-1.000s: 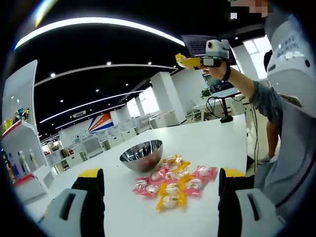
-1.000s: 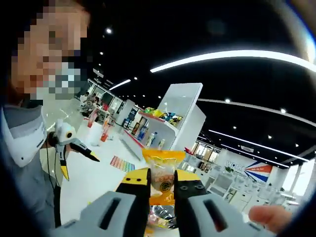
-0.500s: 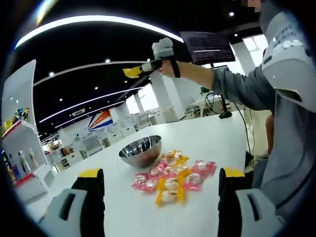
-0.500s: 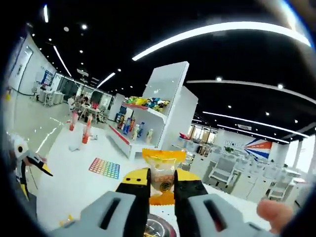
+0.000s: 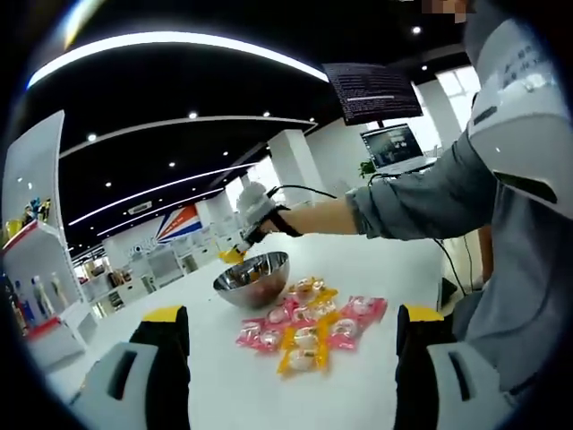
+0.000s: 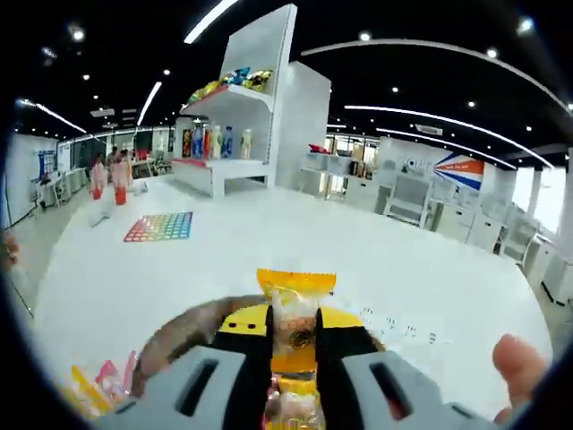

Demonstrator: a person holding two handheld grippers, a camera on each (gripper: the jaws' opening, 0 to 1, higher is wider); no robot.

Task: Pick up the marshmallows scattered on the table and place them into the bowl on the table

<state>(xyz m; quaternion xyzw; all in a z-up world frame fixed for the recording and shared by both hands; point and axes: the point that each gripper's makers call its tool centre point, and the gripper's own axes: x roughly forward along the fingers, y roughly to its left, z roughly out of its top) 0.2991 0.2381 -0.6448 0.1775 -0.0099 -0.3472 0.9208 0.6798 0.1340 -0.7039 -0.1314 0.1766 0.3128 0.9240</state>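
My right arm reached out, right gripper (image 6: 294,339) clamped on a yellow marshmallow (image 6: 295,315) over the bowl (image 5: 252,279) | left gripper (image 5: 291,345) spread wide, empty | pile (image 5: 309,322) beside bowl on table (image 5: 376,264)

Left gripper (image 5: 291,358) – two broad light-grey plastic fingers (image 5: 134,381), each with black inner face and yellow cap at tip. Right gripper (image 6: 294,336) – same build: grey moulded fingers (image 6: 201,394), black inner pads, yellow tips. Seen from left gripper view, right gripper (image 5: 240,251) has white-grey body, black strap at wrist, black cable looping behind. Person wears grey long sleeve (image 5: 421,188), white vest panel (image 5: 524,134) with small dark print.
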